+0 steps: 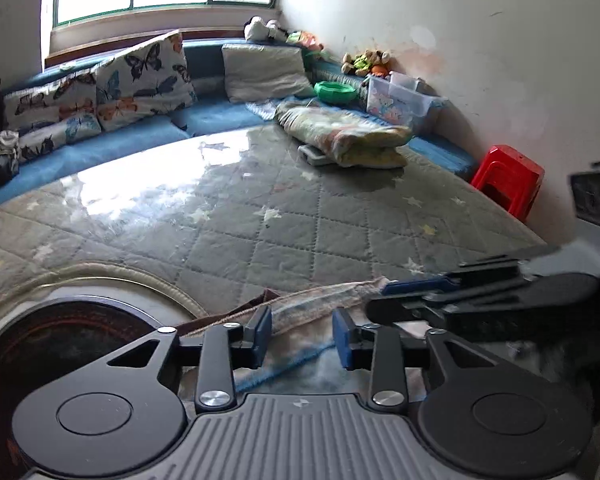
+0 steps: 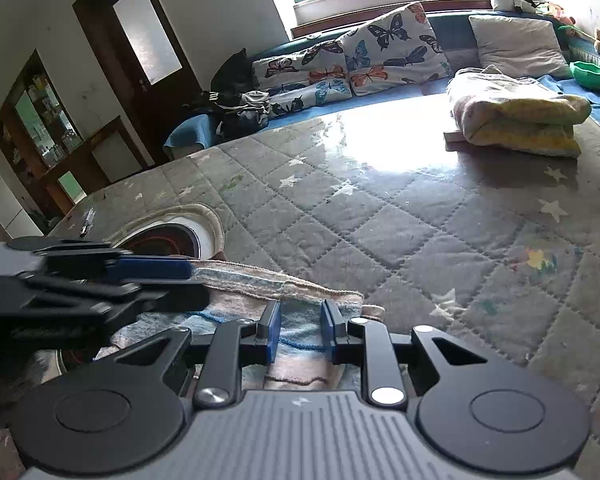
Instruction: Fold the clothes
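Observation:
A striped pink, blue and grey cloth (image 1: 324, 300) (image 2: 260, 280) lies bunched at the near edge of the quilted, plastic-covered table (image 1: 284, 216). My left gripper (image 1: 302, 338) sits over the cloth's left part, and fabric fills the gap between its blue pads. It appears from the side in the right wrist view (image 2: 196, 284), with the cloth's edge running in between its fingers. My right gripper (image 2: 301, 332) is close beside it, its pads (image 2: 274, 332) against the folded fabric. In the left wrist view its tips (image 1: 384, 296) meet the cloth's far corner.
A round cooker with a red ring (image 1: 60, 344) (image 2: 168, 240) sits in a cut-out of the table, left of the cloth. A folded blanket (image 1: 348, 136) (image 2: 516, 120) lies at the far side. A red stool (image 1: 508, 180) stands at the right, with butterfly pillows (image 1: 140, 80) on the blue bench.

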`<state>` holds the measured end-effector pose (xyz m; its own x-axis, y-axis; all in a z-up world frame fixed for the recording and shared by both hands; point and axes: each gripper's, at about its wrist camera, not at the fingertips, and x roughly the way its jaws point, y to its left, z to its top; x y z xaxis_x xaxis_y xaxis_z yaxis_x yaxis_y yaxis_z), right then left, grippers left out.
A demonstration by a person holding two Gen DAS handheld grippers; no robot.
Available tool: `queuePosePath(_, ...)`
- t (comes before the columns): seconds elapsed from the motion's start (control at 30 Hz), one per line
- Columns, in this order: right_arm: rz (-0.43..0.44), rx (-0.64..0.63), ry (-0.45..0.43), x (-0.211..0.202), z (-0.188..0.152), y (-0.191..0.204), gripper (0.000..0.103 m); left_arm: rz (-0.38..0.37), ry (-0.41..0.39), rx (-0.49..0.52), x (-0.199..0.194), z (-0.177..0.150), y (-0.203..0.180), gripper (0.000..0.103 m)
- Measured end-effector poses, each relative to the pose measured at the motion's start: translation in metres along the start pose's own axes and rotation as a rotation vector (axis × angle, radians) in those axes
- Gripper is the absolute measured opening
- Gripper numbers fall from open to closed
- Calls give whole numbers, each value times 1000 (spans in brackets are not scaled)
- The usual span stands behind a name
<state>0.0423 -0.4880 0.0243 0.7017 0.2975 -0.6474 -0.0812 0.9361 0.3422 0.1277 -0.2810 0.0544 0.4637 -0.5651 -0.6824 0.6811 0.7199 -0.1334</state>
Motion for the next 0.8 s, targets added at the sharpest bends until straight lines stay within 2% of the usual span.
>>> queuePosePath(0.33,14,-7,-5,-1,0,-2,21,23,23,-5,18,-1,7,31)
queuePosePath(0.57,-1,-60,-42,-24,0,14,22,43,-4,1,9,5,1,31)
queuePosePath(0.8,2,-146,-26,-37,-14,35,22,37,-4,47,12,4,-12,32)
